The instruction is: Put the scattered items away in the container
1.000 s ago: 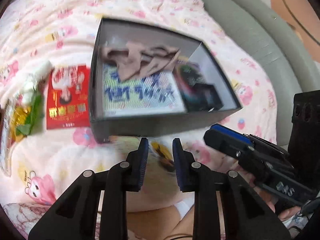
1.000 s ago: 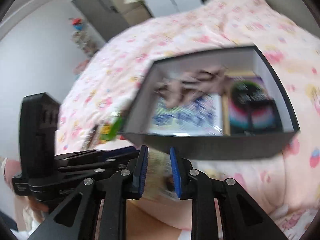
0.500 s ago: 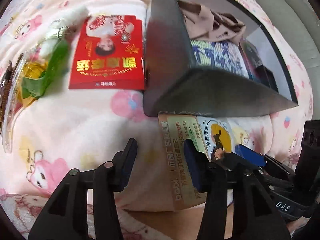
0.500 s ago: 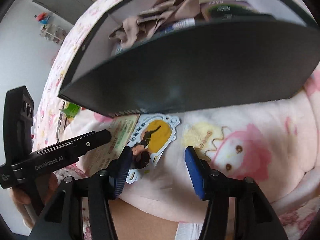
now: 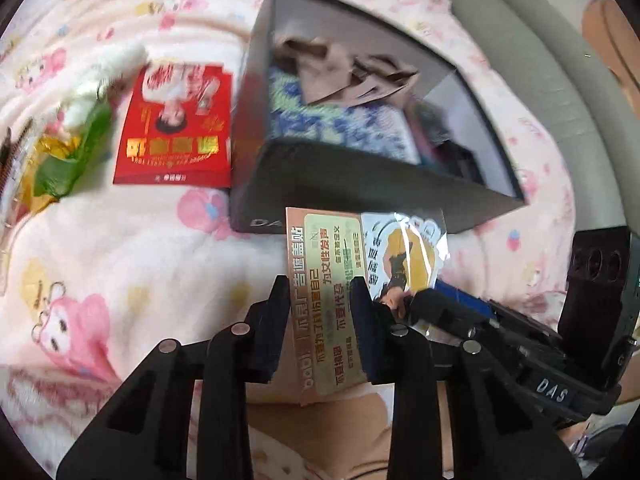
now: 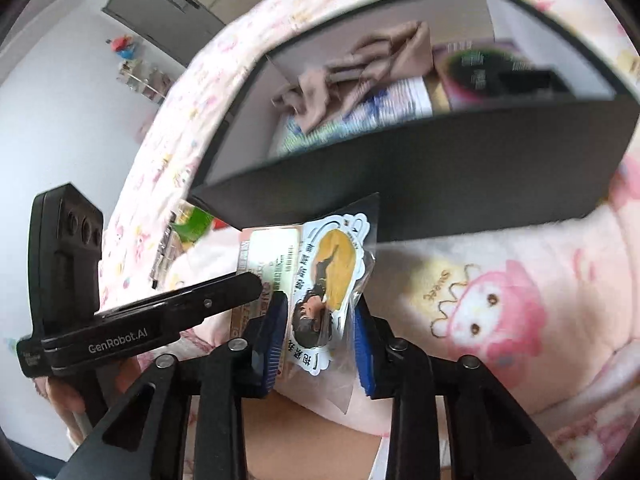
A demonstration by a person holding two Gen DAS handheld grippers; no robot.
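Observation:
A black open box [image 5: 360,196] sits on a pink cartoon blanket and holds a beige cloth [image 5: 340,68] and a blue-white patterned item [image 5: 332,128]. In front of its near wall, at the blanket's edge, lie a gold card [image 5: 320,264] with printed text and a sticker packet [image 6: 332,264] in a clear sleeve. My left gripper [image 5: 322,312] has its jaws closing on the card's two long edges, and the pads touch it. My right gripper [image 6: 320,328] is closing on the sticker packet, whose sleeve buckles against the right pad. The two grippers are side by side.
Left of the box lie a red envelope [image 5: 176,132] and a green-yellow wrapped packet [image 5: 64,160]. A grey padded edge [image 5: 540,60] runs along the far right. A person's leg [image 5: 320,440] shows below the blanket edge. A grey cabinet [image 6: 168,12] stands far off.
Both grippers dropped to the blanket's front edge, opened wide, then narrowed. The card now sits between the left jaws and the sticker packet between the right jaws.

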